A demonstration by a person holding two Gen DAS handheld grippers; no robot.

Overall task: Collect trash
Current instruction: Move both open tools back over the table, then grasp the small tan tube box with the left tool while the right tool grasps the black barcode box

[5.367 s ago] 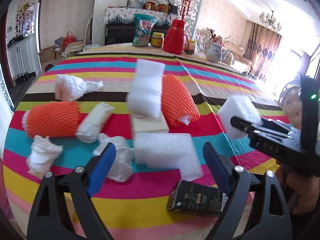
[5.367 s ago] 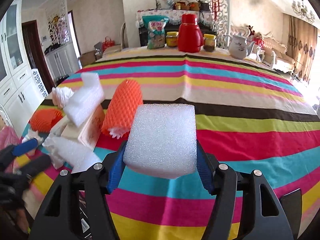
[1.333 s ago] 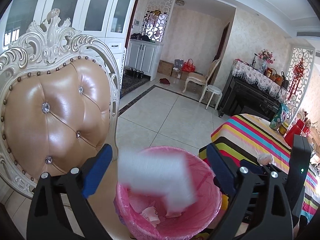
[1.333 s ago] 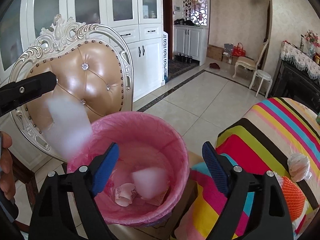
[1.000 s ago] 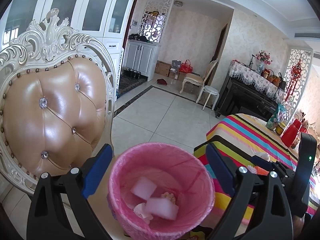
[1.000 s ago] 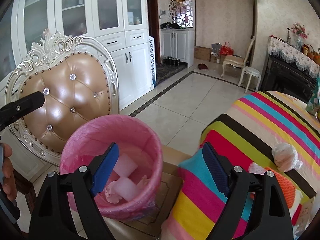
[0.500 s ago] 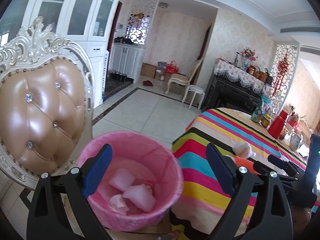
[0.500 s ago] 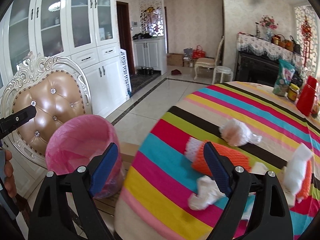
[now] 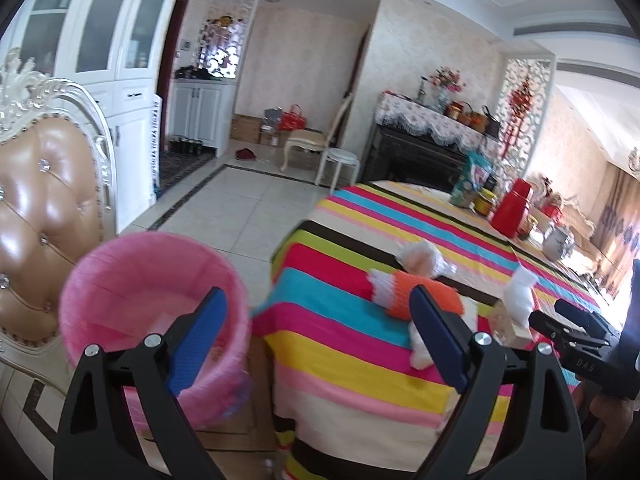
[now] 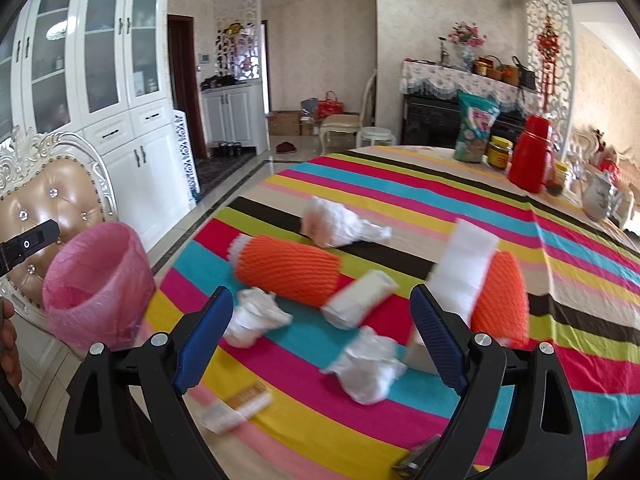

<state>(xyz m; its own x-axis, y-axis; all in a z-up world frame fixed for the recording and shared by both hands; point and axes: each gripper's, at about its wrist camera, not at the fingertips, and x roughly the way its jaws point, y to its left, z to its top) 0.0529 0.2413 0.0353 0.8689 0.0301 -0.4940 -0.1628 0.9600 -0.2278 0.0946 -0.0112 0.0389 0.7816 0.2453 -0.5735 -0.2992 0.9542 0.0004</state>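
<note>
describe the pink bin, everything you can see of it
The bin is a round, open-topped pail lined with a thin pink plastic bag that folds over the rim and covers the outside wall. It looks crinkly and translucent. It stands upright beside the edge of the striped table, in front of a tufted chair. The left wrist view looks partly into it, but blur hides the contents. Neither gripper touches it.

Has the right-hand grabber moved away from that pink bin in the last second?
Yes. The right gripper swung from over the pink bin, now at left, toward the striped table.
</note>
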